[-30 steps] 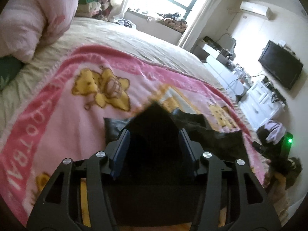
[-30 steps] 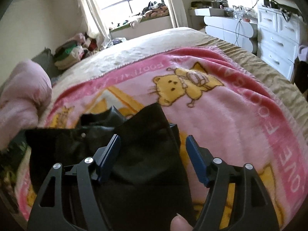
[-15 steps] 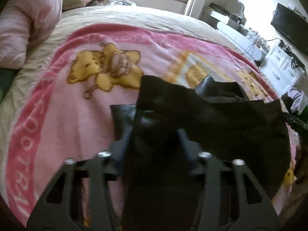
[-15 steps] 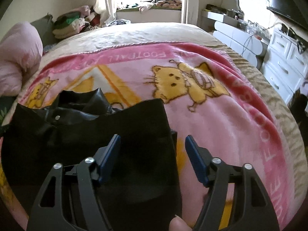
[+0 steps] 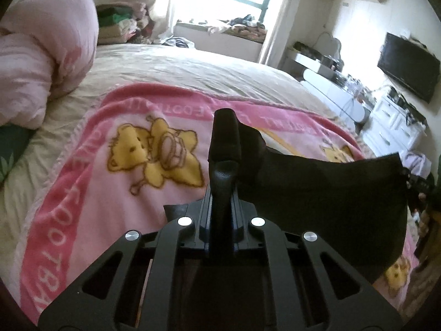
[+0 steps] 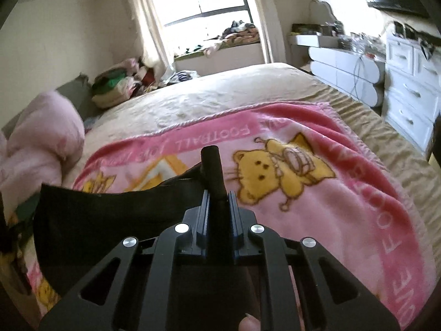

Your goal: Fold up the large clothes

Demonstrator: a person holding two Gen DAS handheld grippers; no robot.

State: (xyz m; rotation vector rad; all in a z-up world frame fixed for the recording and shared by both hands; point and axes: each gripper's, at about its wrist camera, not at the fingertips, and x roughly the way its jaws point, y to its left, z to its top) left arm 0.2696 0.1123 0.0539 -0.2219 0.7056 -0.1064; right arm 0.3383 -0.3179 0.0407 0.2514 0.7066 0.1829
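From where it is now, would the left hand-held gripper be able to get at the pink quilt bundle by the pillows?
Probably not as things stand: the left hand-held gripper is shut on the black garment, which the right hand-held gripper also pinches. The pink quilt bundle lies off left, unobstructed.

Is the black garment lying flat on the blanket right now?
No. Black garment hangs lifted, stretched between left gripper and right gripper.

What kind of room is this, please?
Most likely a home bedroom: a bed under a pink bear blanket, white drawers, and a wall television.
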